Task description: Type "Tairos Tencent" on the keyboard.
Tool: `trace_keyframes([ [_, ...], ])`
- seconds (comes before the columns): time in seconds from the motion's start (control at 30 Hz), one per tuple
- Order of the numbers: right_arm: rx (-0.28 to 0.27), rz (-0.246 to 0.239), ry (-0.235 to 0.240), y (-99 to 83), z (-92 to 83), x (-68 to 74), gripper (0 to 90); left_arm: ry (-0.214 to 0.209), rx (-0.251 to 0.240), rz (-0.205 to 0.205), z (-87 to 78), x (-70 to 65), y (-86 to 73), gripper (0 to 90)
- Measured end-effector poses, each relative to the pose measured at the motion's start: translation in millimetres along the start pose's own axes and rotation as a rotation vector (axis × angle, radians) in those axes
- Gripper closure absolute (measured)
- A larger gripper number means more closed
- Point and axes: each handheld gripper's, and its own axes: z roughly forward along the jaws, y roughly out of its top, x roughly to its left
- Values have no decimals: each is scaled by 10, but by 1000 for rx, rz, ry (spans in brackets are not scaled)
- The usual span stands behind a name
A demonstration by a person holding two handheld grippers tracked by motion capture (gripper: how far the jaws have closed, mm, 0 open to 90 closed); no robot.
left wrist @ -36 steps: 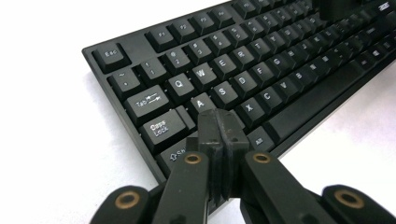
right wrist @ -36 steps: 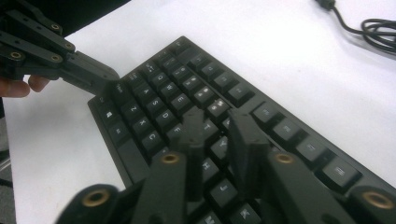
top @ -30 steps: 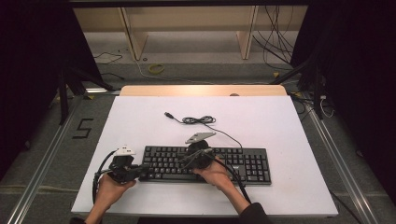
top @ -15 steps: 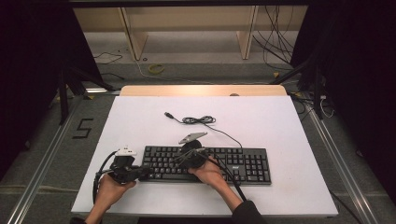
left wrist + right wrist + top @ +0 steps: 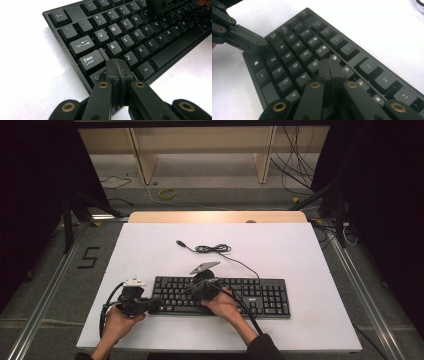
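Note:
A black keyboard [image 5: 260, 296] lies near the front of the white table [image 5: 300, 255]. My left gripper [image 5: 154, 305] is shut and empty, its tips resting at the keyboard's left end. In the left gripper view the closed tips [image 5: 118, 65] sit over the left Shift key, just below Caps Lock, on the keyboard [image 5: 130, 32]. My right gripper [image 5: 192, 290] is shut too, over the keyboard's left half. In the right gripper view its joined tips [image 5: 329, 67] hang above the keys around T and G of the keyboard [image 5: 294, 57], and the left gripper [image 5: 263, 45] reaches in from the upper left.
The keyboard's black cable [image 5: 212, 249] lies coiled on the table behind it, its USB plug [image 5: 179, 242] pointing back left. A wooden strip [image 5: 215, 216] edges the table's far side. Metal rails and floor cables surround the table.
The right gripper has shifted slightly left along the keyboard. The left gripper has stayed in place.

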Motion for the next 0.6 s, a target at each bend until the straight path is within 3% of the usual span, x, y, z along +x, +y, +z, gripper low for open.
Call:
trace_keyframes([
  [0.6, 10, -1, -14, -12, 55, -2, 900, -7, 1, -18, 6, 12, -6, 895],
])
